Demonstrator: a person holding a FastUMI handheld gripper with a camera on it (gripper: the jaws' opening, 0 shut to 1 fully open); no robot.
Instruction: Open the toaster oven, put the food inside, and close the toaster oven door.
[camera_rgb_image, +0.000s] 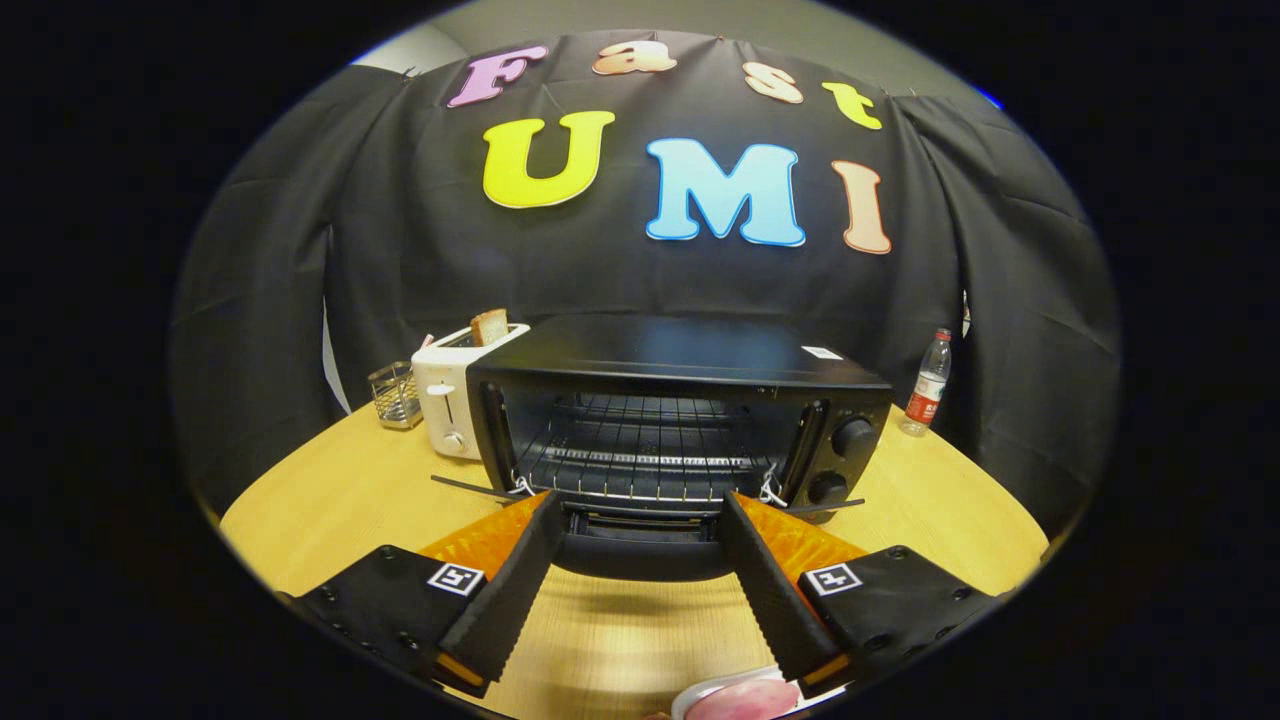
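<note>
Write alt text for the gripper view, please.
A black toaster oven sits on a wooden table, door folded down, just ahead of the gripper, whose jaws are open. A white toaster stands beside it.

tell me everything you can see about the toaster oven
The toaster oven is a black, boxy appliance that looks like metal, standing upright on the wooden table. Its door is folded down open, showing a wire rack inside with nothing on it. Two round knobs sit on its right panel. A white toaster stands close at its left. The tool is open, its fingers either side of the lowered door.
</note>
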